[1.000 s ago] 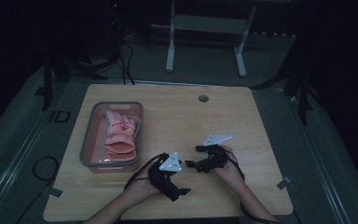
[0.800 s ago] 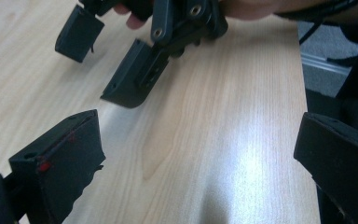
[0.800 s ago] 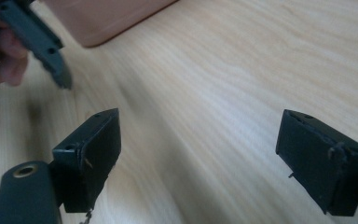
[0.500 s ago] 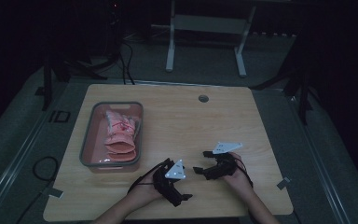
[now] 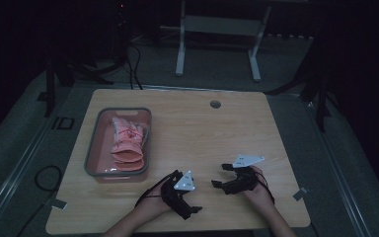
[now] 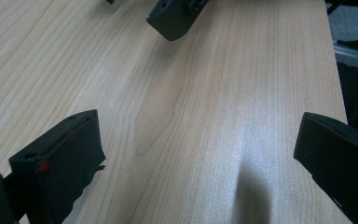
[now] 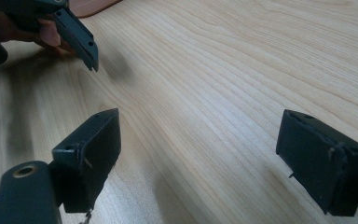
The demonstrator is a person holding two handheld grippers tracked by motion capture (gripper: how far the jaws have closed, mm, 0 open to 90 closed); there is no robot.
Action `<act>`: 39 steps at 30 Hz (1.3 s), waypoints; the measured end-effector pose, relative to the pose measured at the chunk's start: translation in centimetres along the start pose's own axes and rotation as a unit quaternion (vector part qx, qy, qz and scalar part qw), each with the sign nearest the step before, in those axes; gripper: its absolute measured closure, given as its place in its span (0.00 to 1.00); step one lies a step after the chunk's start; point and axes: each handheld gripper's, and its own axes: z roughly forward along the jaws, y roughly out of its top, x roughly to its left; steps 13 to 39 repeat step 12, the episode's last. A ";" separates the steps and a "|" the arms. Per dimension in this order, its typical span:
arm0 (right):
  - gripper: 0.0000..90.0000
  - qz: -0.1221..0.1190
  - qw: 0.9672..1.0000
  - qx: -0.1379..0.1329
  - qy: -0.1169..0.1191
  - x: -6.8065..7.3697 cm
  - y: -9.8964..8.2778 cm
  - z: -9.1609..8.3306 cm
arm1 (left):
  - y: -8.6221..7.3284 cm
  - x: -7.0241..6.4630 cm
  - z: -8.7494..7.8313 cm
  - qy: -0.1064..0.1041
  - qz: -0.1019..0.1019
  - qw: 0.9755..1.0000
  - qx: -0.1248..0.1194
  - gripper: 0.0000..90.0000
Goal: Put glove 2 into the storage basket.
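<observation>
Both grippers sit low at the near edge of the table [image 5: 237, 123], jaws spread wide and holding nothing. The pink cloth [image 5: 127, 143] lies in the grey bin [image 5: 93, 148], ahead and to the left of the left gripper [image 5: 192, 207], its long axis running away from the person. The left gripper is plainly nearer (the right gripper [image 5: 222, 175] would have to cross over), so I'd expect that one to reach for it.
</observation>
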 end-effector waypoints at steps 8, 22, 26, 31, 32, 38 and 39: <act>0.15 -0.005 1.000 0.002 -0.014 -0.2 -0.1 0.1 | -0.3 0.0 -0.1 -0.004 -0.004 1.000 -0.005 0.01; 0.15 -0.004 1.000 0.000 -0.016 -0.3 -0.1 0.0 | -0.3 -0.1 0.0 -0.004 -0.001 1.000 -0.004 0.01; 0.15 -0.004 1.000 0.000 -0.016 -0.3 -0.1 0.0 | -0.3 -0.1 0.0 -0.004 -0.001 1.000 -0.004 0.01; 0.15 -0.004 1.000 0.000 -0.016 -0.3 -0.1 0.0 | -0.3 -0.1 0.0 -0.004 -0.001 1.000 -0.004 0.01; 0.15 -0.004 1.000 0.000 -0.016 -0.3 -0.1 0.0 | -0.3 -0.1 0.0 -0.004 -0.001 1.000 -0.004 0.01; 0.15 -0.004 1.000 0.000 -0.016 -0.3 -0.1 0.0 | -0.3 -0.1 0.0 -0.004 -0.001 1.000 -0.004 0.01; 0.15 -0.004 1.000 0.000 -0.016 -0.3 -0.1 0.0 | -0.3 -0.1 0.0 -0.004 -0.001 1.000 -0.004 0.01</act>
